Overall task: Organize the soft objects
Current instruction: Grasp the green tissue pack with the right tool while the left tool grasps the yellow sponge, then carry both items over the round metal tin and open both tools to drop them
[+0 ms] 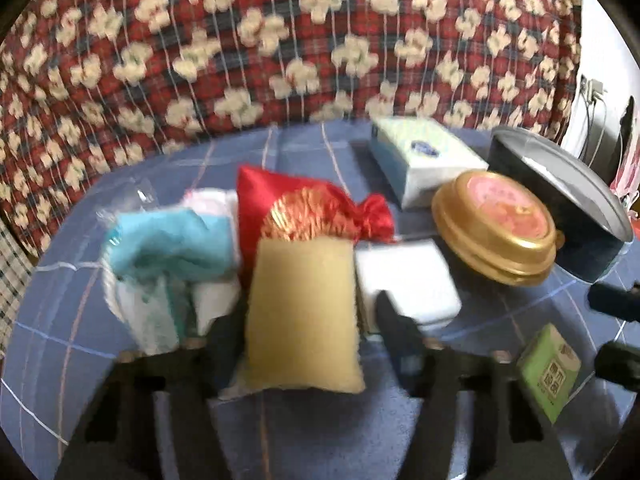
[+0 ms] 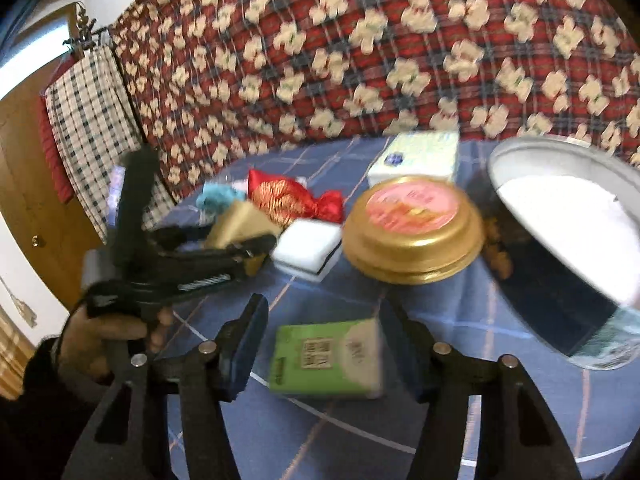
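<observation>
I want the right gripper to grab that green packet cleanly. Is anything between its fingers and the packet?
Nothing visible. The green packet lies on the blue cloth directly between the right gripper's fingers, and the gold tin sits farther back.

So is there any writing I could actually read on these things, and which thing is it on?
Nothing can be read for certain.
Green packet: large square characters in a frame, too blurred to quote.
White tissue pack: dark blue oval logo, lettering too small.
Gold tin: pink lid label, blurred.
No other writing shows.
</observation>
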